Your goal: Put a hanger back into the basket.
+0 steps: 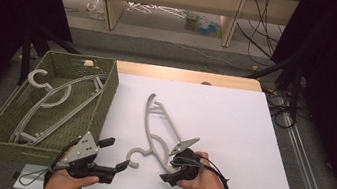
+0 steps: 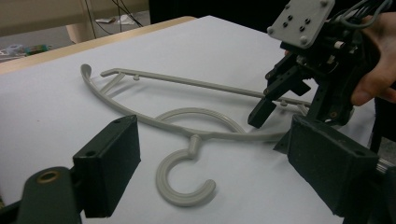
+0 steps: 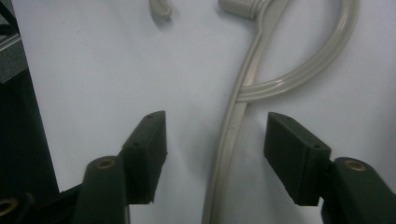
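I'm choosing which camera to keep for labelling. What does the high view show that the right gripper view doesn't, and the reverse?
High view alone: the green woven basket with another hanger lying in it, the left gripper with jaws apart, and both hands.

Right gripper view alone: close up, the right gripper has its two pads either side of the hanger's arm, neither pad touching it.

Both: the grey hanger lying flat on the white table, with the right gripper at it.
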{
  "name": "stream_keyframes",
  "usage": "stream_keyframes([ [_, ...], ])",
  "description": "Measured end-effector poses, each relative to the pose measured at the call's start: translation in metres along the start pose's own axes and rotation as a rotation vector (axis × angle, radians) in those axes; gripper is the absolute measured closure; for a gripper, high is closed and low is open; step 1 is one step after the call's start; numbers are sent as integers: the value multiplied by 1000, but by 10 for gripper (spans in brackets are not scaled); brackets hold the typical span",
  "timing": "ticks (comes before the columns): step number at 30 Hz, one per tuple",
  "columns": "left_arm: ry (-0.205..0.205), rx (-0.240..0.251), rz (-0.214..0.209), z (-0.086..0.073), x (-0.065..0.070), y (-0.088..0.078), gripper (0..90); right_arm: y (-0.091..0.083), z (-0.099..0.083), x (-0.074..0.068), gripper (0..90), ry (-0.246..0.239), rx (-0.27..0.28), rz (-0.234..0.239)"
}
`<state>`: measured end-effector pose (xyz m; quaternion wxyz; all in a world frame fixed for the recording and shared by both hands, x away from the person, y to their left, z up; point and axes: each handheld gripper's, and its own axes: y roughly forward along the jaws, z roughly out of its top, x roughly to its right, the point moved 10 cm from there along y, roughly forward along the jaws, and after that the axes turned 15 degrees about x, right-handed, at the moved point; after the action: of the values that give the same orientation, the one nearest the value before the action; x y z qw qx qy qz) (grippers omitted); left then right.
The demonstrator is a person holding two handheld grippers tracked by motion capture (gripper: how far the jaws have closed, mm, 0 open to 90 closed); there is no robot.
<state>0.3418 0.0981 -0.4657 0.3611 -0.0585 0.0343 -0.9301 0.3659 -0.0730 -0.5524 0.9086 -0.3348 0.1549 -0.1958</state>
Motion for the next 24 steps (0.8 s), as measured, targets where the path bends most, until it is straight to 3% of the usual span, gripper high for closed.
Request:
stream_keyframes([
  [2, -37, 14, -21, 1, 3, 1, 170, 3, -2, -1, 460, -2, -26, 4],
  [4, -21, 8, -15, 1, 3, 1, 171, 5, -2, -1, 485, -6, -44, -2],
  [12, -21, 3, -16, 0, 3, 0, 174, 7, 1, 3, 619, -14, -99, -38],
  [18, -20, -1, -17, -1, 3, 1, 176, 8, 1, 6, 676, 9, -118, -50],
  [24, -7, -13, -20, -3, 2, 1, 178, 11, 3, 4, 693, -37, -171, -75],
])
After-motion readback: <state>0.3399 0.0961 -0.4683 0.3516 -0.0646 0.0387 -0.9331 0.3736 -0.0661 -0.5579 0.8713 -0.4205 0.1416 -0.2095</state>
